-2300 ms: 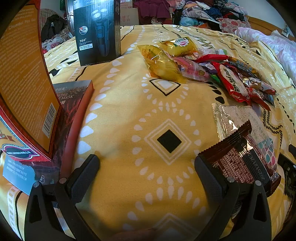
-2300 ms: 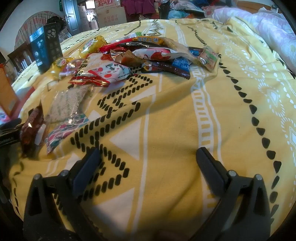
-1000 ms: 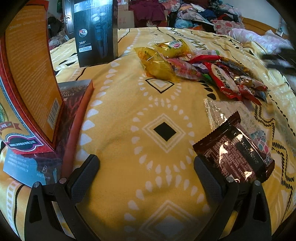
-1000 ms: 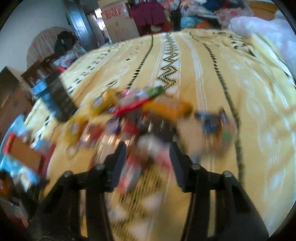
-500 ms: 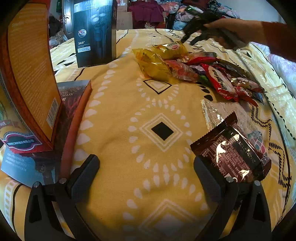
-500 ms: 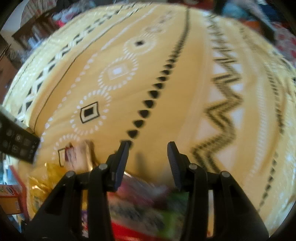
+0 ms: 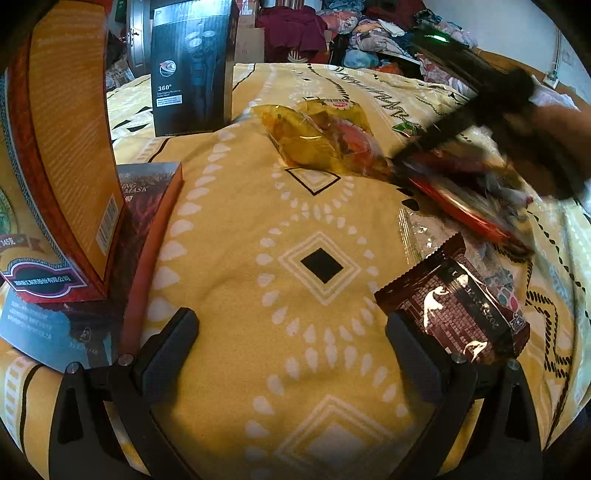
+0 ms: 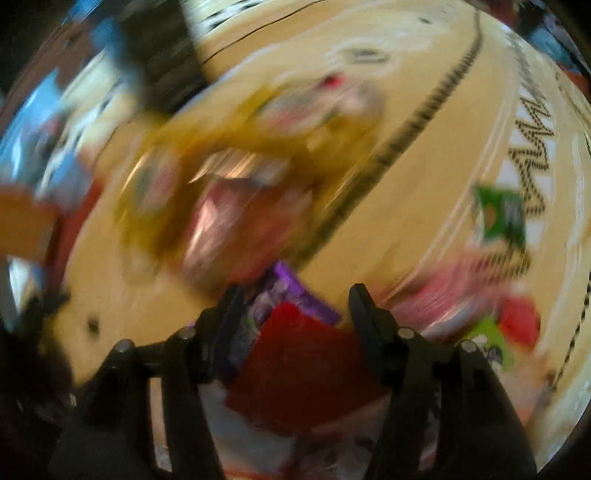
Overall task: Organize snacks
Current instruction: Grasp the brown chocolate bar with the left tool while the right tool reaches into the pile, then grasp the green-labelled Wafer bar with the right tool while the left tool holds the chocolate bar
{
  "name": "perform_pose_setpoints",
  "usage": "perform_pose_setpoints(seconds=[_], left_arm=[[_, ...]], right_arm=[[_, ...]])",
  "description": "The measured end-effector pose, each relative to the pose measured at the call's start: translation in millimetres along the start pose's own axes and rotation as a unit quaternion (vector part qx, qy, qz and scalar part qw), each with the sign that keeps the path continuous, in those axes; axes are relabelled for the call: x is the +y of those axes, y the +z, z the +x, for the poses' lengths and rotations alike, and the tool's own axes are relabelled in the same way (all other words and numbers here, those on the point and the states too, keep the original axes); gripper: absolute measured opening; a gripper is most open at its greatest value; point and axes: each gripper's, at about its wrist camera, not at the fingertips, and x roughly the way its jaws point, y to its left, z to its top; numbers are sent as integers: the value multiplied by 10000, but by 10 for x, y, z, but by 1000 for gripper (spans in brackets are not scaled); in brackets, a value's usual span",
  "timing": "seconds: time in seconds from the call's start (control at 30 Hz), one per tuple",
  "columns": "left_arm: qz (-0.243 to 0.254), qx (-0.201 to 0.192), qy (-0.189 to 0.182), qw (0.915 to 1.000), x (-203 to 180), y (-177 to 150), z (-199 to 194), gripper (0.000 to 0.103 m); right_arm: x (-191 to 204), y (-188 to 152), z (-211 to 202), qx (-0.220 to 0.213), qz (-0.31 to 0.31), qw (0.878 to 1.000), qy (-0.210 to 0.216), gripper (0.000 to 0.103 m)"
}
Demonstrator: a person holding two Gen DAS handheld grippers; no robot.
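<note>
A pile of snack packets lies on the yellow patterned bedspread (image 7: 321,206): yellow packets (image 7: 306,144) at the back, red packets (image 7: 461,206) to the right. A brown packet (image 7: 454,306) rests just beside the right finger of my left gripper (image 7: 291,332), which is open over bare cloth. My right gripper (image 8: 295,299) points down into the pile, blurred by motion, and its jaws are opening. A red packet (image 8: 295,362) and a purple packet (image 8: 295,291) lie under and between them, with no pad pressing on either. The left wrist view shows the right gripper (image 7: 402,158) as a dark streak.
A black shaver box (image 7: 192,66) stands at the back left. A tall orange box (image 7: 70,147) leans over a flat mask box (image 7: 147,206) on the left. Clothes (image 7: 369,22) are heaped beyond the bed. A person's hand (image 7: 546,140) holds the right gripper.
The right gripper has swung from the far side of the bed down onto the snack pile, rolling as it came, and its jaws have widened. The left gripper has stayed put.
</note>
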Motion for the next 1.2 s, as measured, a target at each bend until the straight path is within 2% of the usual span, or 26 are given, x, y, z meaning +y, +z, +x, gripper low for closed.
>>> perform_pose_setpoints(seconds=[0.07,0.1,0.17,0.23,0.27,0.3,0.37,0.4,0.43,0.53,0.57,0.63,0.8,0.83,0.9,1.0,1.07,1.2], left_arm=[[-26,-18,-67,10000,11,19,-32,102],[-36,-22,-110,9999,11,6,-65,102],[12,3,-181,9998,-4,-18,-134,102],[68,25,-275,9996,-28,-38,-236,103],[84,21,-347,9994,-48,-47,-302,102],[77,28,-408,9991,-72,-54,-360,102],[-45,90,-608,9981,-118,-46,-465,102],[-125,147,-705,9973,-137,-32,-492,102],[-235,225,-849,9959,-162,-3,-514,102],[-618,410,-1274,9891,-251,98,-548,102],[-739,467,-1387,9865,-280,138,-527,102],[-891,598,-1488,9830,-361,206,-441,102],[-583,1025,-926,9887,-632,263,-53,100],[-449,1133,-880,9886,-670,245,35,90],[-351,1274,-1147,9846,-661,210,112,76],[-581,1311,-1359,9803,-501,201,57,57],[-790,1280,-1364,9792,-345,193,5,53],[-1006,1179,-1192,9807,-67,89,-75,55]], right_arm=[[239,-290,-46,141,-219,9996,-128,63],[329,-422,-104,140,-289,9994,-90,59],[432,-662,-350,-133,-227,9996,-115,59],[450,-892,-751,-768,70,9968,-224,61],[470,-1079,-1061,-1318,262,9905,-283,61],[475,-1249,-1261,-1677,422,9845,-287,66],[475,-1427,-1519,-2194,766,9719,-367,77],[490,-1575,-1586,-2428,962,9643,-434,79],[592,-1542,-1486,-2534,1106,9598,-477,79],[597,-1929,-1384,-2653,1853,9450,-468,79],[526,-2145,-1302,-2643,2186,9388,-314,79],[509,-2298,-1152,-2512,2559,9335,-83,79],[572,-2622,-849,-2173,2822,9344,113,79],[587,-2649,-824,-2165,2824,9344,141,79],[613,-2695,-783,-2228,2844,9324,138,78],[603,-2777,-750,-2330,2937,9268,202,78],[605,-2834,-700,-2404,2943,9248,197,78],[605,-2911,-687,-2513,2950,9216,218,78]])
